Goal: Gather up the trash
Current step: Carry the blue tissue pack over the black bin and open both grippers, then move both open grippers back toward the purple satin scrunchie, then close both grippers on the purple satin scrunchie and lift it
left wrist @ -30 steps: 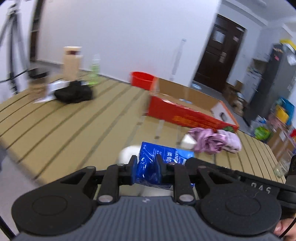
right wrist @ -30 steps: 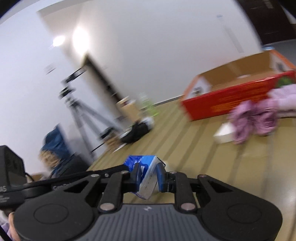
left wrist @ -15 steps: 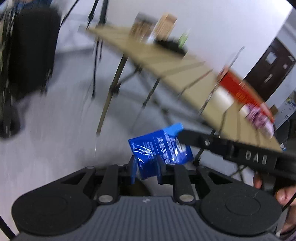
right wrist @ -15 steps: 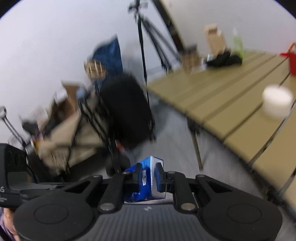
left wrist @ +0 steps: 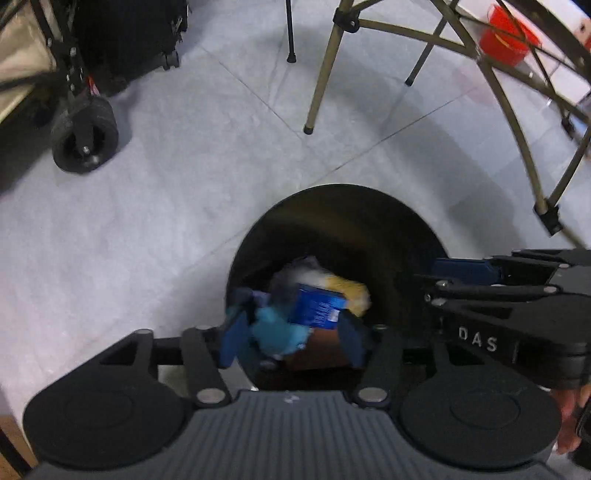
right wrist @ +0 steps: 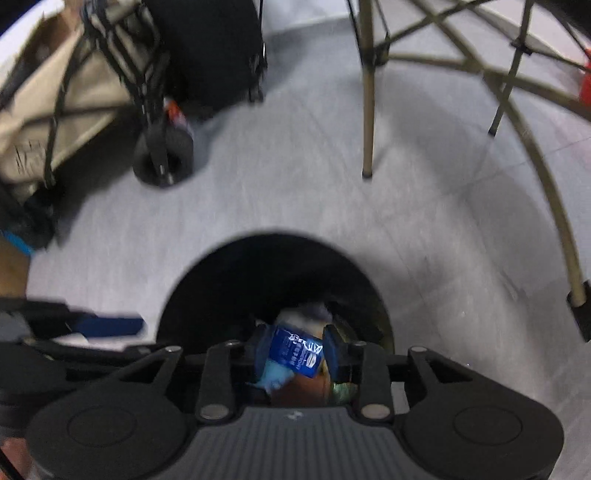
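A round black trash bin (left wrist: 343, 218) stands on the grey floor, also in the right wrist view (right wrist: 273, 266). Both grippers hang over its mouth. The blue packet (left wrist: 316, 304) is loose inside the bin among other trash, blurred; it also shows in the right wrist view (right wrist: 295, 350). My left gripper (left wrist: 290, 332) is open and empty. My right gripper (right wrist: 295, 350) is open and empty; from the left wrist view it reaches in from the right (left wrist: 491, 280).
Tan folding-table legs (left wrist: 321, 74) stand behind the bin. A black wheeled cart (left wrist: 86, 129) and a dark bag (right wrist: 214, 44) are at the left. A red bucket (left wrist: 508, 35) is at the far right. Other trash (left wrist: 351, 291) lies in the bin.
Both grippers swung from the table down over the bin and opened. The blue packet they held together has dropped into the bin.
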